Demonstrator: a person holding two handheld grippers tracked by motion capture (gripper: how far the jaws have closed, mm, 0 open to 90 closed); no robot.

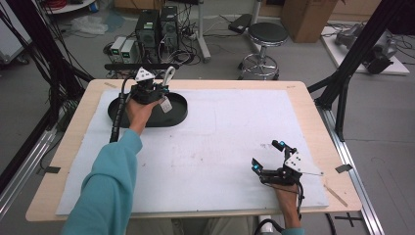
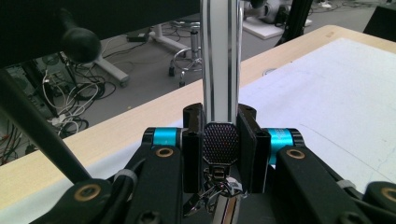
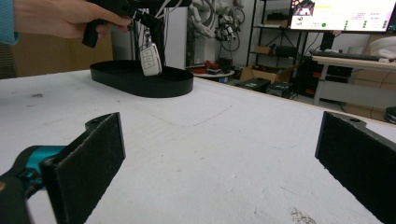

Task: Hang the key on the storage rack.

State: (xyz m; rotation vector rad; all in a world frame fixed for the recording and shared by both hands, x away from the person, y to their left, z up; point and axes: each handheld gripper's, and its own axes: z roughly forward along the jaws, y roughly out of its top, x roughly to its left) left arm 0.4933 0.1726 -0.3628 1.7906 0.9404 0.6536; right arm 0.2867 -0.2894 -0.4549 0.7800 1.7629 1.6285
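Observation:
My left gripper [image 1: 163, 91] hangs over the black oval tray [image 1: 181, 115] at the far left of the table. Its jaws are shut on a silver-white carabiner clip [image 2: 220, 70] that stands up between them, with a black textured piece [image 2: 221, 142] of it at the pads. A white car key fob [image 1: 166, 105] dangles from the clip above the tray [image 3: 140, 83]; the right gripper view has the fob [image 3: 150, 59] just over the tray's rim. My right gripper [image 1: 266, 154] rests on the white mat near the front right edge, jaws wide open with nothing between them [image 3: 219, 154].
A white mat [image 1: 220, 142] covers most of the wooden table. Behind the table stand computer towers [image 1: 156, 27] with cables and a round stool [image 1: 266, 34]. Black frame struts [image 1: 342, 93] rise at the table's right edge.

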